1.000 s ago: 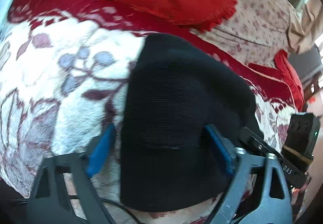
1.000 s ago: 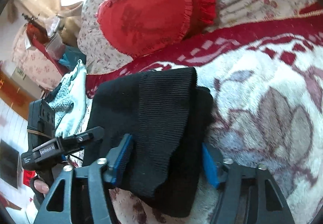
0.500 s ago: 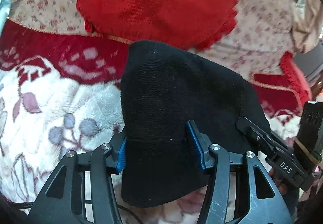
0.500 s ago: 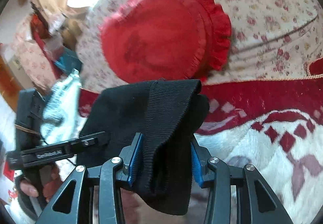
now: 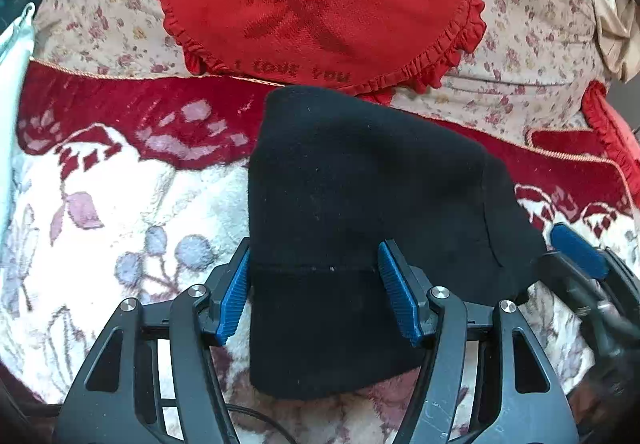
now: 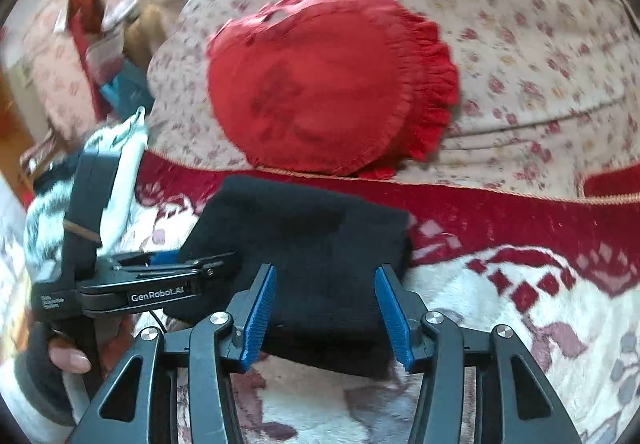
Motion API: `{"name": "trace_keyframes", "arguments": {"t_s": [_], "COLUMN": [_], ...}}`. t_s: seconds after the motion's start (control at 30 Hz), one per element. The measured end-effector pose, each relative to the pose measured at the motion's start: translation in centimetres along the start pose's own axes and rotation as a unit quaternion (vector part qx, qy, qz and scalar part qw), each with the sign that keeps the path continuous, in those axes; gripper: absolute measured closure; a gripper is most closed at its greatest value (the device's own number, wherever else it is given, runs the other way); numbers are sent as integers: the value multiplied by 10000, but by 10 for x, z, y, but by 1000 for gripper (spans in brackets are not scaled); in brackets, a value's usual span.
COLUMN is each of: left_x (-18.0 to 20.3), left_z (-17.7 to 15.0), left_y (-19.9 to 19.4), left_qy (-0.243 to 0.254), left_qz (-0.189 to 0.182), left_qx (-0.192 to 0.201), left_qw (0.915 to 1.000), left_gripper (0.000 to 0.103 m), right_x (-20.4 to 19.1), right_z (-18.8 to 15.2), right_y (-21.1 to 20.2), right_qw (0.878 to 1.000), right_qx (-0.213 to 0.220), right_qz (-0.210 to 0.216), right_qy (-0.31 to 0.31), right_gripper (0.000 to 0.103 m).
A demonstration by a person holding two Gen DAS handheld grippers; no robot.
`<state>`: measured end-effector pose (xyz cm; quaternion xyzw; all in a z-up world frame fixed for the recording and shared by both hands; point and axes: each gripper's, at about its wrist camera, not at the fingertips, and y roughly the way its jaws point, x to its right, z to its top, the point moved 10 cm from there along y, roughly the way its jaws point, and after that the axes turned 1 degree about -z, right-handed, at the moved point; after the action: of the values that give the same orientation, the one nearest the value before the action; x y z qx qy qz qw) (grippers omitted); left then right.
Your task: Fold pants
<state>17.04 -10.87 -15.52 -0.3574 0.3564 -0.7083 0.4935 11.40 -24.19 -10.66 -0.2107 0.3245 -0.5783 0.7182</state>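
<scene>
Both grippers, left gripper (image 5: 316,292) and right gripper (image 6: 326,314), have just opened wider, straddling without pinching the black pants (image 5: 360,220). These lie folded compactly near the blanket's (image 5: 120,204) red border; folding looks essentially finished.

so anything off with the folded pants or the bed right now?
Nothing damaged or spilled. The black pants lie folded on the patterned blanket, but unevenly: the near edge slants and one layer juts out at the right side. The red frilled cushion sits just behind them.

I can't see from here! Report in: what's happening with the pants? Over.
Left gripper and right gripper open, jaws just reopened. Black pants folded, flat on blanket. Nothing in the way.
</scene>
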Motion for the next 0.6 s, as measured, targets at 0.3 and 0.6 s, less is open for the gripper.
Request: {"name": "trace_keyframes", "arguments": {"t_s": [0.3,0.6], "left_x": [1,-6], "left_z": [-6,-19], "left_y": [-40,-81], "left_qy": [442,274], "left_qz": [643,839], "left_qx": [485,937], "left_qw": [9958,9917], "left_gripper": [41,41], "right_x": [-1,-11], "right_z": [-21,-4], "right_y": [16,-32], "right_qw": [9991,9990], "right_qx": [-298,184], "right_qz": [-276,-417], "right_qy": [-85,22], "right_gripper": [56,56]}}
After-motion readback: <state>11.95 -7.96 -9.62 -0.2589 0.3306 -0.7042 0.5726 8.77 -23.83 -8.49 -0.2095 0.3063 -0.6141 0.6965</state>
